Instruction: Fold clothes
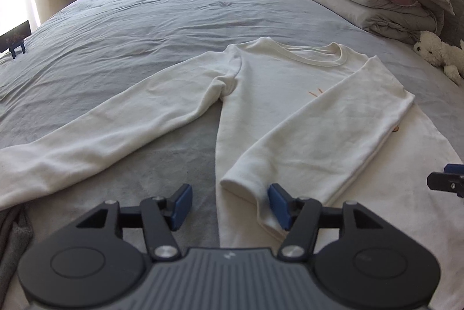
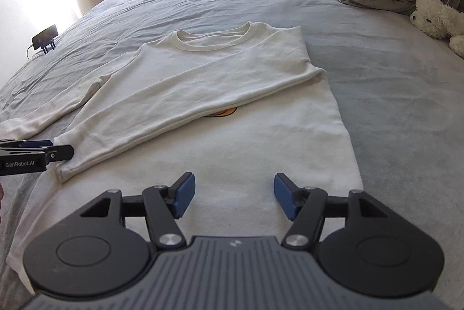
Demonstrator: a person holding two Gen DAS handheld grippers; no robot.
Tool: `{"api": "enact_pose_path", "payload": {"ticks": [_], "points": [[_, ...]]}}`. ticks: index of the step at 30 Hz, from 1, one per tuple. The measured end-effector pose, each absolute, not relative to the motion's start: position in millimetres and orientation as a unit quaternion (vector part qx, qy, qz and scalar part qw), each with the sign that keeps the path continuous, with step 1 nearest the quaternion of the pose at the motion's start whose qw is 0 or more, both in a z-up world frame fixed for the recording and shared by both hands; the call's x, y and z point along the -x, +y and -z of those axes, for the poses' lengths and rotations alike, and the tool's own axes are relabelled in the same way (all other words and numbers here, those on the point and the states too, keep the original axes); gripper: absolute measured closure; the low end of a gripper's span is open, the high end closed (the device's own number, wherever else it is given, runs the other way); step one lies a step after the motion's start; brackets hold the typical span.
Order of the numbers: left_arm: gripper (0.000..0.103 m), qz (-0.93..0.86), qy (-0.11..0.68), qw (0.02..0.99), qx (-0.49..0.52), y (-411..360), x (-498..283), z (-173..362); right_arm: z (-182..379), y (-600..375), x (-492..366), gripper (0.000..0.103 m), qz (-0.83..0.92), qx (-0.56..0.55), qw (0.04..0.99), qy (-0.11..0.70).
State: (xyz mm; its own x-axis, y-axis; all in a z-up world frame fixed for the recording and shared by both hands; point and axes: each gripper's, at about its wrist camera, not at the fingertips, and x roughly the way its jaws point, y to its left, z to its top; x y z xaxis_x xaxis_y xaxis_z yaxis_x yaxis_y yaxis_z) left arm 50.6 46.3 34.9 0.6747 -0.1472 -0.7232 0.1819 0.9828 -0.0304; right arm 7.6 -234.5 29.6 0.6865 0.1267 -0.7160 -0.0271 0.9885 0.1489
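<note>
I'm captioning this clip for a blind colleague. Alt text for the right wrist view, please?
A white long-sleeved sweatshirt lies flat on a grey-blue bed, one sleeve folded across its chest. The open right claw hovers over its hem; the left claw sits by the folded cuff.

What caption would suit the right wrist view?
Open right gripper over a white sweatshirt, one sleeve folded across, on a grey bed.

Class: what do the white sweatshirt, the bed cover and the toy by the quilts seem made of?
White sweatshirt: soft matte knit, likely cotton jersey, with a ribbed collar. Bed cover: thin woven grey-blue fabric, finely creased. Plush toy: shaggy cream pile, probably synthetic.
</note>
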Motion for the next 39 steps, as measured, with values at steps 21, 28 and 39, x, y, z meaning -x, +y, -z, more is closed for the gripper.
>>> {"api": "enact_pose_path", "payload": {"ticks": [21,28,39], "points": [[0.042,0.168,0.368,0.914,-0.019,8.6,-3.3,-40.6,-21.8,-206.9,-0.3,0.032,-0.028,0.01,0.927,0.375],[0.041,0.14,0.378,0.914,-0.033,10.6,7.2,-20.8,-15.5,-201.7,8.9,0.025,-0.018,0.028,0.923,0.383],[0.041,0.107,0.352,0.928,-0.062,9.7,38.4,-17.0,-4.7,-204.9,45.1,0.018,-0.012,0.021,0.936,0.352]]}}
